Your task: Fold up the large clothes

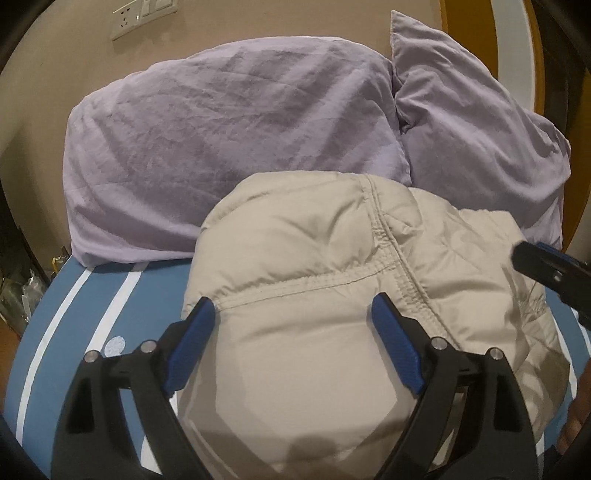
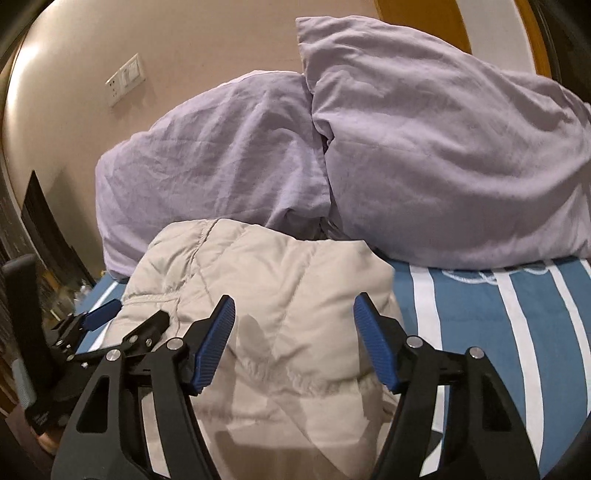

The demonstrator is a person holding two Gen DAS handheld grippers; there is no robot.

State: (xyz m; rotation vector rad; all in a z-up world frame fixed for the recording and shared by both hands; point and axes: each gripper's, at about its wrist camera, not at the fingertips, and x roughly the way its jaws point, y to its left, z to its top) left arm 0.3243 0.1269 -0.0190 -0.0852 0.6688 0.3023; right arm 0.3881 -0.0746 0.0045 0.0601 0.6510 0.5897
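Note:
A beige quilted puffer jacket (image 1: 314, 302) lies bunched and folded over on the blue striped bed sheet (image 1: 74, 325). It also shows in the right wrist view (image 2: 273, 295). My left gripper (image 1: 293, 312) is open, its blue pads spread over the jacket's left part, holding nothing. My right gripper (image 2: 293, 314) is open above the jacket's right part, holding nothing. The right gripper's tip shows at the right edge of the left wrist view (image 1: 550, 266). The left gripper shows at the left of the right wrist view (image 2: 129, 317).
Two lilac pillows (image 1: 229, 140) (image 1: 472, 133) lean against the beige wall behind the jacket. The striped sheet (image 2: 498, 321) extends to the right. A wall socket plate (image 1: 140, 14) is up left. Clutter sits beside the bed at the left (image 1: 22, 295).

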